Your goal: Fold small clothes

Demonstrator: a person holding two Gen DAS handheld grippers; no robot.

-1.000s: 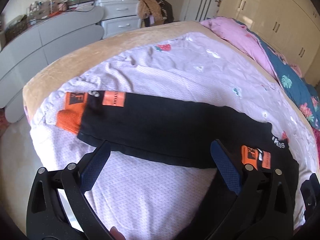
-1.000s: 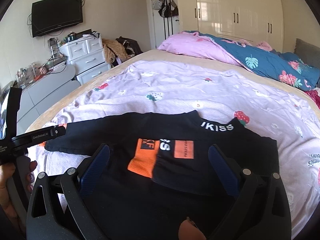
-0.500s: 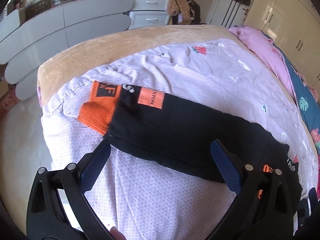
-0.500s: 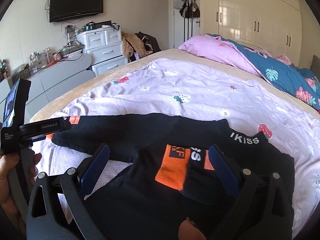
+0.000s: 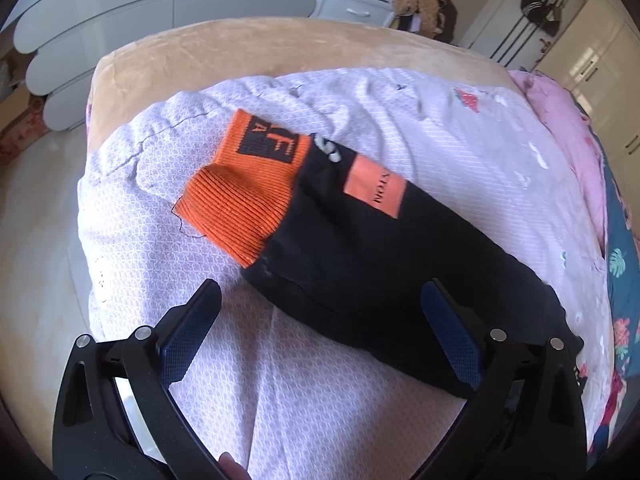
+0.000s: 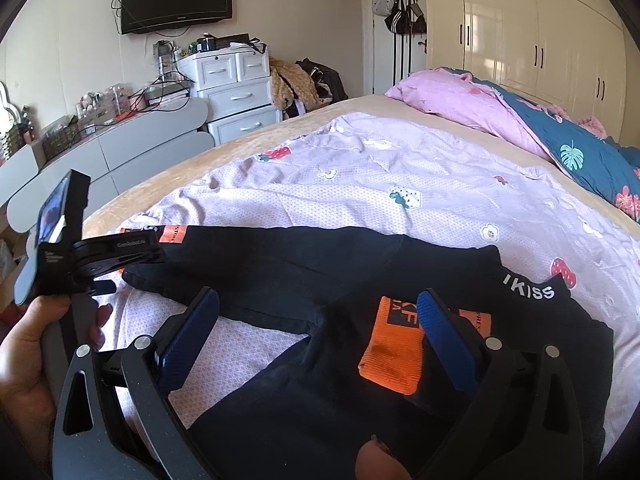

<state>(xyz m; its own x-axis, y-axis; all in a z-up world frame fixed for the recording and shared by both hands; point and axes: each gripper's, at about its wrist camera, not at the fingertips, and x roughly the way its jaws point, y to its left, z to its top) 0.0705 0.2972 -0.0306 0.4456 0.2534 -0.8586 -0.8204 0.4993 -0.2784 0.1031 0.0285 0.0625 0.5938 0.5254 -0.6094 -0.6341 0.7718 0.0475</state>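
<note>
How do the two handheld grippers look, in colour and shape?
Both the left gripper and the right gripper have black, angular plastic frames with silver rivets and two fingers faced with dark-blue textured pads. White lettering marks the left gripper's top. A bare hand holds it.

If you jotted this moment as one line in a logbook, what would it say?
left tongs: open, over outstretched sleeve | right tongs: open, over black top | right sleeve's orange cuff: folded onto body

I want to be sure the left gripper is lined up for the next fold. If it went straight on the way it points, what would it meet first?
Most likely the outstretched black sleeve, just short of its orange cuff. The open left gripper already frames its near edge; exact depth is unclear.
</note>
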